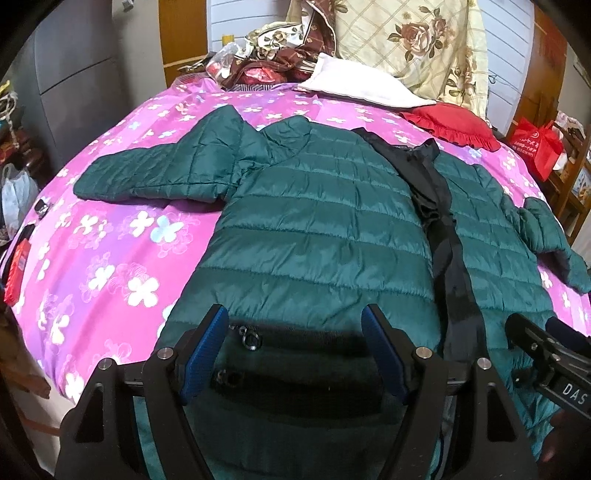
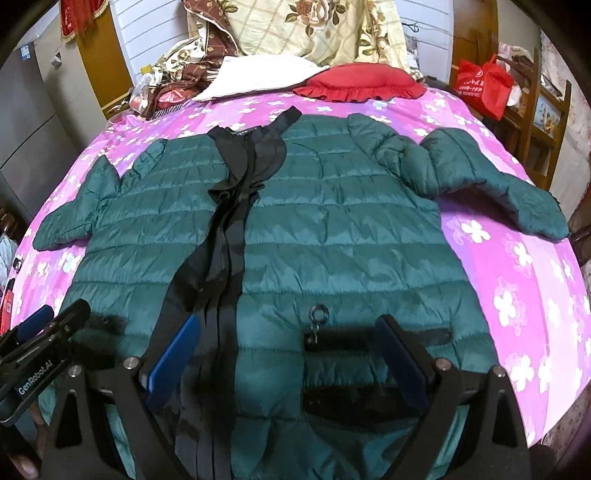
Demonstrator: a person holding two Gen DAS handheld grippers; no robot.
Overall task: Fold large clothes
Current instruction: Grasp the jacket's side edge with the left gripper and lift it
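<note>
Still pre-fold: jacket (image 2: 332,229) lies flat, front up, on the bed (image 2: 517,258). Left gripper (image 1: 295,354) and right gripper (image 2: 291,362) hang released over its near hem. Next: pinch a sleeve and fold it inward.

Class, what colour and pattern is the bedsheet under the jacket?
The bedsheet is pink-purple with white flowers, clearest in the right wrist view.

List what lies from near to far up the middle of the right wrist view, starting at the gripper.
right gripper, jaws open → pocket zipper pull → green puffer jacket → pink flowered bedsheet → red frilled cushion → cream floral quilt by the wall.
</note>
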